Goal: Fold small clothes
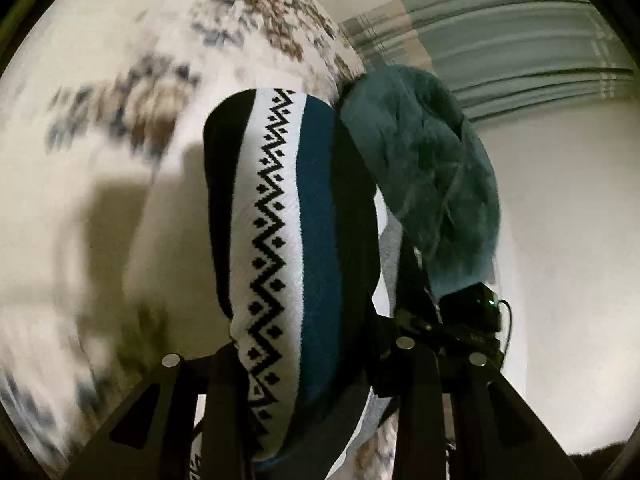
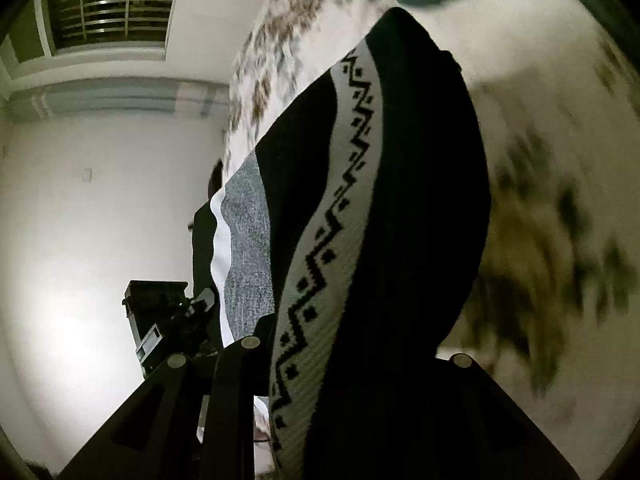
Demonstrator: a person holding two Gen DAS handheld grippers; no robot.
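Note:
A knitted garment [image 1: 288, 240] with black, white, zigzag and blue stripes hangs lifted in front of the left wrist camera. My left gripper [image 1: 304, 412] is shut on its lower edge. The same garment [image 2: 360, 220] fills the right wrist view, with a grey and white part at its left. My right gripper [image 2: 352, 408] is shut on it, and the cloth covers the fingertips. The other gripper's body shows in each view, in the left wrist view [image 1: 472, 320] and in the right wrist view [image 2: 168, 320]. Both grippers hold the garment close together, above the bed.
A cream bedspread with a brown and blue floral print [image 1: 120, 100] lies behind the garment, also in the right wrist view [image 2: 560, 200]. A teal fluffy cloth [image 1: 432, 168] hangs or lies beside the garment. White walls [image 2: 100, 220], a striped curtain [image 1: 500, 52] and a barred window [image 2: 112, 8] are around.

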